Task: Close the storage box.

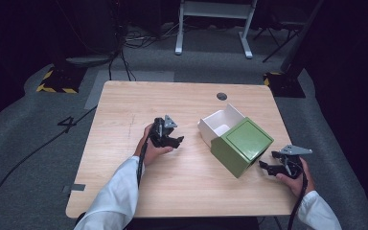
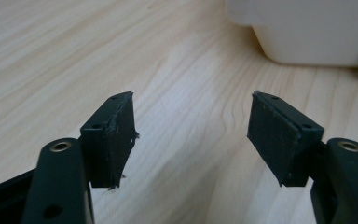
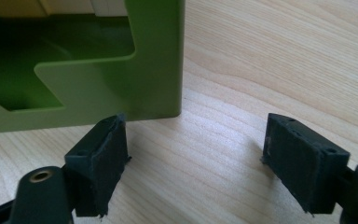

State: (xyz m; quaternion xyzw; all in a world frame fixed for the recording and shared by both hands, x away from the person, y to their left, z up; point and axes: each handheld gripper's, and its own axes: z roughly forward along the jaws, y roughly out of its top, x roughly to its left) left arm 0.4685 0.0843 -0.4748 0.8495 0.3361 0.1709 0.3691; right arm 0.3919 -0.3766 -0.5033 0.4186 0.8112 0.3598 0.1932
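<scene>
My left hand-held gripper (image 1: 175, 139) and right hand-held gripper (image 1: 267, 166) are both released, flanking the green plastic box sleeve (image 1: 242, 146); its white inner drawer (image 1: 219, 123) sticks half out, untouched.

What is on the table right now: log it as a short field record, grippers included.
surface: wooden table
green box: right of the table's centre, tilted, an opening on the side that faces the right gripper
white box: open on top, touches the green box's far left side
left gripper: open, holds nothing, points toward the white box
right gripper: open, holds nothing, close to the green box's near right corner
hole: round grommet near the far edge
</scene>
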